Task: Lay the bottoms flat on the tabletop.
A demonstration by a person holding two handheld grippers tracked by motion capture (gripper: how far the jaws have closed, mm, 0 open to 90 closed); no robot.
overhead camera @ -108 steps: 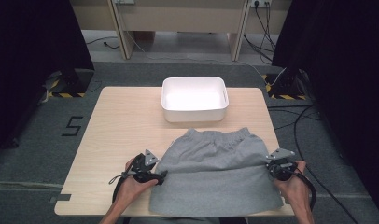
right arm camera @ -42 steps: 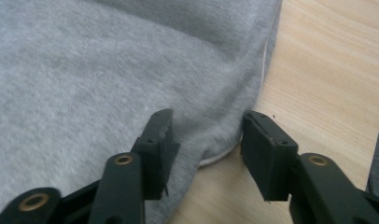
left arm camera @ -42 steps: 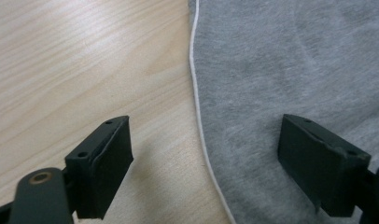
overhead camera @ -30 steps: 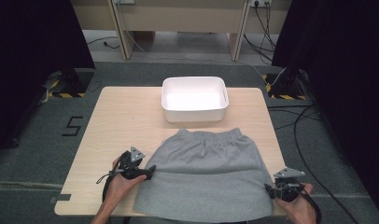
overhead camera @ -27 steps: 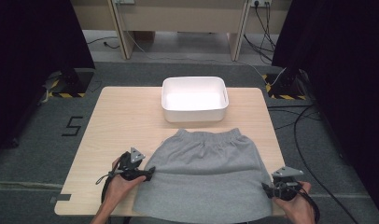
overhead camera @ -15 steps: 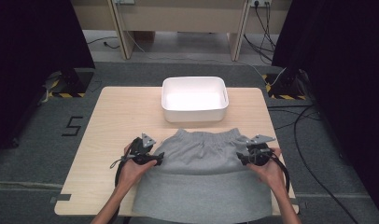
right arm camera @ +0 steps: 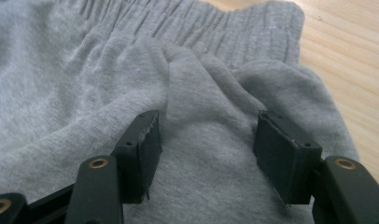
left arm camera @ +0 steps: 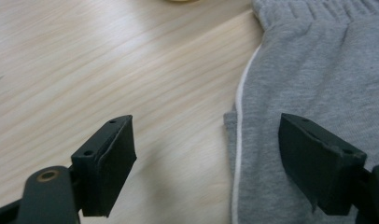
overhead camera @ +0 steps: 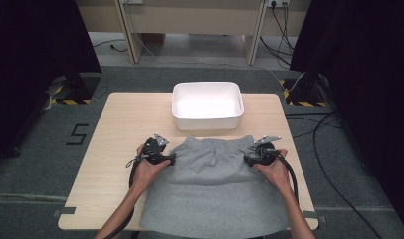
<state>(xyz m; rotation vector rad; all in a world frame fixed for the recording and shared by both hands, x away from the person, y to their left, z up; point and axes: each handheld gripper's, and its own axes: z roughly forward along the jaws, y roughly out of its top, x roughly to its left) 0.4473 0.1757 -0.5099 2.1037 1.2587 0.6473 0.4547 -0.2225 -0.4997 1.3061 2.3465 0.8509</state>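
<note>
In the right gripper view, the black jaws of the right gripper [right arm camera: 206,154] are seen spread apart over a raised fold of the grey shorts [right arm camera: 131,70]; they have just been opening, and the cloth between them is not pinched. In the left gripper view, the left gripper [left arm camera: 206,158] is held wide open astride the side hem of the shorts, with nothing grasped. The shorts are laid flat just in front of the white bin [overhead camera: 207,105], their gathered waistband nearest to it. The bin is set on the wooden table [overhead camera: 125,124].
</note>
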